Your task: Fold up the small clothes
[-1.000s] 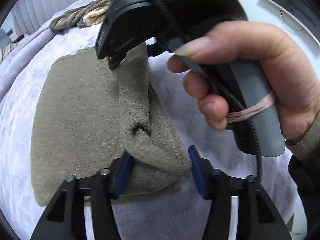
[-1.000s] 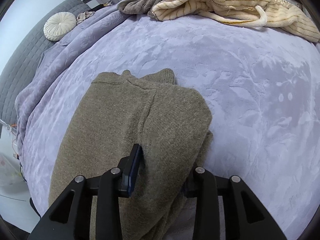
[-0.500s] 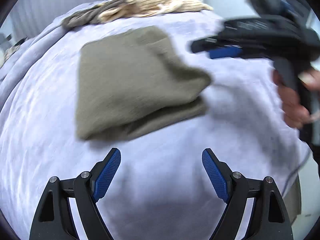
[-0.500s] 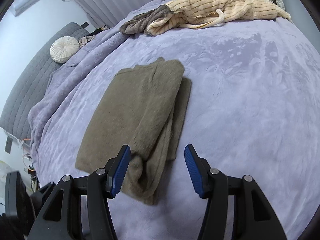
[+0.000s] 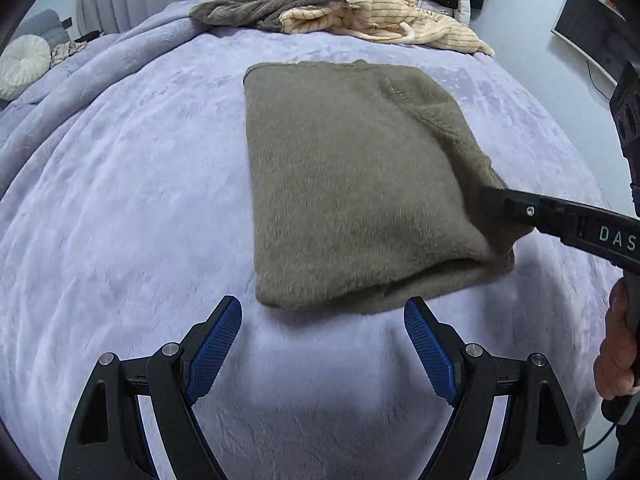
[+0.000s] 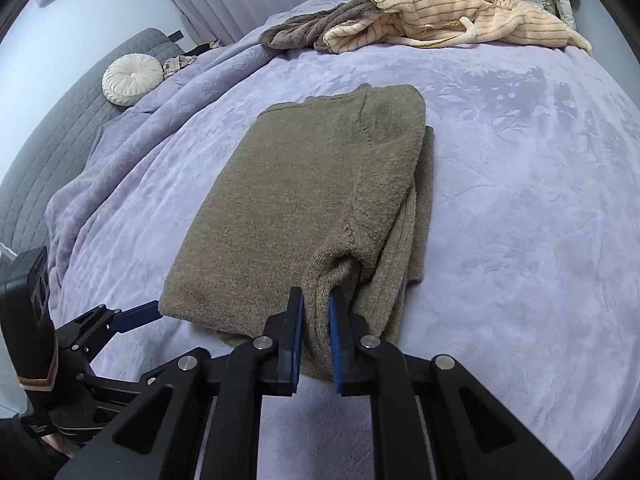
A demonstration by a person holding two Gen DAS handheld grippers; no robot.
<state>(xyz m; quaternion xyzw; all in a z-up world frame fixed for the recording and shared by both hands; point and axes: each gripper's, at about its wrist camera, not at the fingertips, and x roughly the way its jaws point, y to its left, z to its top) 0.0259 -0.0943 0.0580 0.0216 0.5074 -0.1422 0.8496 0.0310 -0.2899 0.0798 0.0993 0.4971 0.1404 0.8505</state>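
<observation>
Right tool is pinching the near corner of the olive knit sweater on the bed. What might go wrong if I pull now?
The right tool is closing on only a bunched bit of the folded olive knit sweater, so pulling may drag the layers apart. The left tool is open at the near edge, holding nothing, so nothing anchors the stack.

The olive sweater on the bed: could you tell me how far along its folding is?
Done: the olive sweater lies folded lengthwise on the blanket. In hand: the right gripper is closing its jaws on the near hem; the left gripper stands open, empty. Left: the crosswise fold, then the striped pile.
</observation>
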